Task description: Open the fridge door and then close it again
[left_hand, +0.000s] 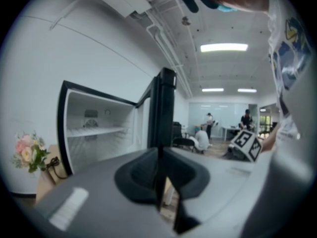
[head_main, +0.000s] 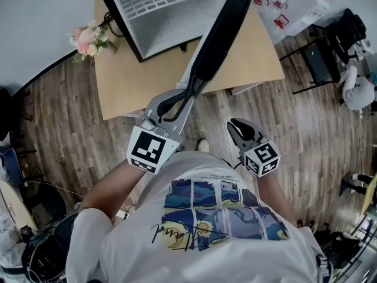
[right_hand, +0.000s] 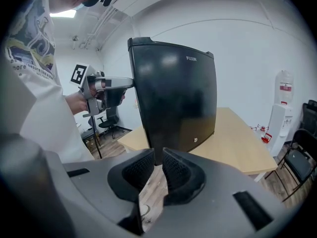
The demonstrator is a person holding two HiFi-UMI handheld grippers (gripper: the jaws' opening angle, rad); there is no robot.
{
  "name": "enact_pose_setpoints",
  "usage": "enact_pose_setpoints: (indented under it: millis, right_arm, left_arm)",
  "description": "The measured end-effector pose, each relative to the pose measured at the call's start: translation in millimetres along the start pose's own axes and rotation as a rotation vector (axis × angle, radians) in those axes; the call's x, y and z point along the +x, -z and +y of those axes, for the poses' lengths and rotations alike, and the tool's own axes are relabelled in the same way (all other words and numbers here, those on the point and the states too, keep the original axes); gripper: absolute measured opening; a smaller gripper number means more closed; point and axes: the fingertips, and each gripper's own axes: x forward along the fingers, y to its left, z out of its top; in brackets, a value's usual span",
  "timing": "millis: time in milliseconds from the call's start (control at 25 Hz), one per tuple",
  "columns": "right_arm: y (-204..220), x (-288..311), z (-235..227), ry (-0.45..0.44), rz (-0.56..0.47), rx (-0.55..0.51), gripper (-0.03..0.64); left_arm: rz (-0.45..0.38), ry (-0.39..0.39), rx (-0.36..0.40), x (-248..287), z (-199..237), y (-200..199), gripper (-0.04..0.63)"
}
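Observation:
A small black fridge [head_main: 171, 10] stands on a wooden table, its white inside showing. Its black door [head_main: 227, 22] hangs wide open, swung out toward me. My left gripper [head_main: 187, 90] is shut on the door's free edge. In the left gripper view the thin dark edge runs between its pads, at the left gripper [left_hand: 159, 157], with the fridge's shelves [left_hand: 94, 130] to the left. The right gripper view faces the door's outer face [right_hand: 173, 98], with the left gripper [right_hand: 119, 83] clamped at the door's left rim. My right gripper [head_main: 235, 125] [right_hand: 158, 165] hangs free near my body, with a narrow gap and nothing between its pads.
The wooden table [head_main: 135, 81] carries a small bunch of flowers [head_main: 88, 40] at its left corner. Black chairs [head_main: 318, 58] and a white box [head_main: 300, 7] stand to the right on the plank floor. People [left_hand: 208, 125] are far off in the room behind.

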Motion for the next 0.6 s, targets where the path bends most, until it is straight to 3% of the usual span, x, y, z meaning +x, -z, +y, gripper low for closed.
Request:
enact_pose_setpoints:
  millis: [600]
  right_arm:
    - [-19.4, 34.7, 23.8, 0.050, -0.033, 0.017, 0.046]
  left_arm:
    - [0.007, 0.043, -0.003, -19.5, 69.8, 4.5, 0.041]
